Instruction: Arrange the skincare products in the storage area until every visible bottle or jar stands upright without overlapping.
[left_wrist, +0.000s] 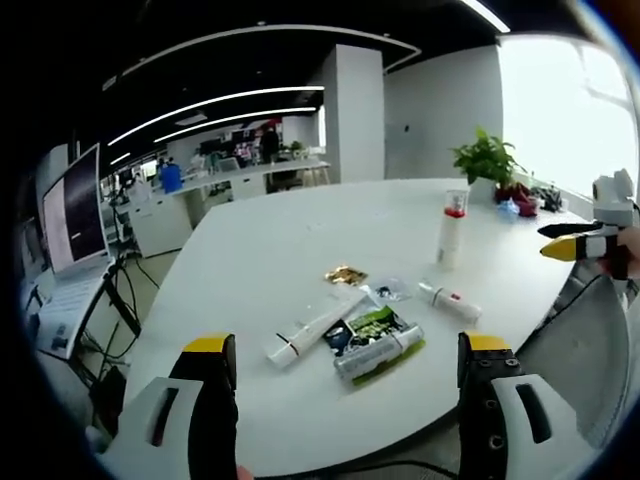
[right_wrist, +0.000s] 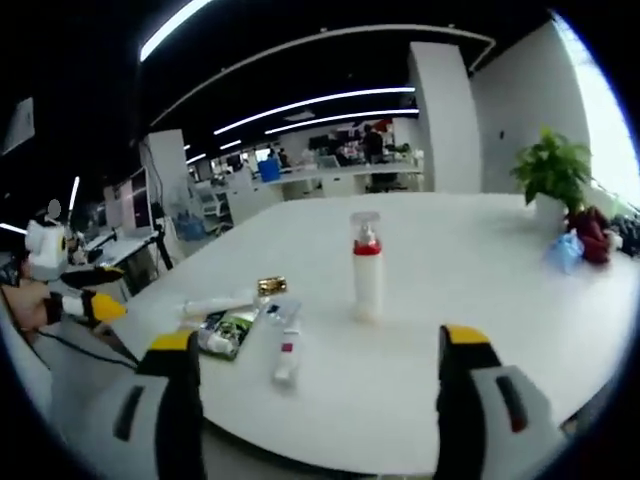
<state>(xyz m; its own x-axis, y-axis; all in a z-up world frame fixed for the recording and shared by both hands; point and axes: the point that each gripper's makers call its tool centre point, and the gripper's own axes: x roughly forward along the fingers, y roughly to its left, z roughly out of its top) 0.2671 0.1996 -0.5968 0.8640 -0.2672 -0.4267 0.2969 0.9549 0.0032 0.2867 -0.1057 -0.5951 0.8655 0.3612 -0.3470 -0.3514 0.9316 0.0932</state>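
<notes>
Jaws on your left gripper (left_wrist: 340, 370) stand apart with nothing between them, held above the near edge of the white worktop (left_wrist: 300, 250). Just beyond them, at 12 o'clock, 1 white tube (left_wrist: 312, 332) lies flat, touching a green-and-black sachet (left_wrist: 368, 328) on which a silver tube (left_wrist: 380, 352) rests. At 1 o'clock a small white bottle (left_wrist: 449, 299) lies on its side, well apart from the pump bottle (left_wrist: 452, 228), which stands upright farther back. A gold packet (left_wrist: 345, 274) sits near the middle. A potted plant (left_wrist: 488, 160) stands at the far edge.

Your right gripper (right_wrist: 315, 375) also has its jaws apart, holding nothing. In its view the pump bottle (right_wrist: 367, 265) stands upright at 12 o'clock, and the small white bottle (right_wrist: 287, 345) lies flat at 11 o'clock. Your left gripper (right_wrist: 85, 300) shows at 9 o'clock.
</notes>
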